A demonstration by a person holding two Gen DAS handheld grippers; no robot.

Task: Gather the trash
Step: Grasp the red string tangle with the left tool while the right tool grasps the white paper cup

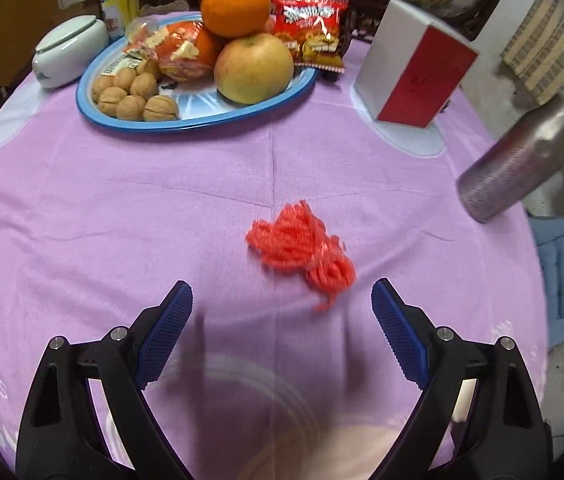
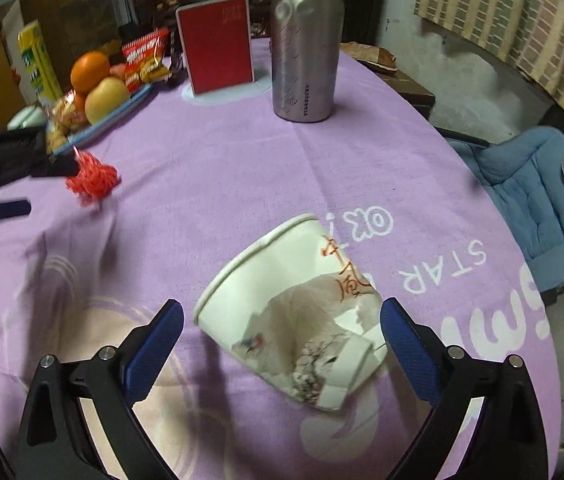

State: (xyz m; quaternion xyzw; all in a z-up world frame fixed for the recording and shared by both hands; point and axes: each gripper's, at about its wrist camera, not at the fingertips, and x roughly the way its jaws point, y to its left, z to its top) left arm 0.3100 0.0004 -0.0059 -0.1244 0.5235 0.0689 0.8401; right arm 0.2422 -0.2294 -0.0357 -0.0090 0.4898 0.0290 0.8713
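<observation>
Round table (image 1: pixel 121 208) under a purple cloth. Two pieces of trash in sight, neither picked up.

Red yarn scrap (image 1: pixel 302 246) lies loose on the cloth near the middle, just ahead of the left hand-held gripper (image 1: pixel 282 332). Jaws spread wide, nothing between them; yarn sits slightly right of their centre line and beyond the tips. From the right wrist view the same gripper comes in at the left edge, one finger tip right by the yarn; contact cannot be told.

Paper cup (image 2: pixel 294 316), crumpled, lies on its side near the table's front edge, mouth facing up-left in the right wrist view. Right hand-held gripper (image 2: pixel 282 348) is released, jaws as wide as they go, straddling the cup's lower part. Right pad looks close to the cup's base; left pad stands clear of the rim. No squeeze yet.

Not trash, by the look of it: plate (image 1: pixel 93 114) with orange, apple and walnuts, red snack packet (image 1: pixel 314 32), red-and-white box (image 1: pixel 410 68), steel bottle (image 2: pixel 304 40).

No bin or bag visible in either view.

Progress, judged: early. Both grippers lined up for a grasp, nothing collected. Left to do: close on cup and yarn, lift, carry to wherever the trash goes.
</observation>
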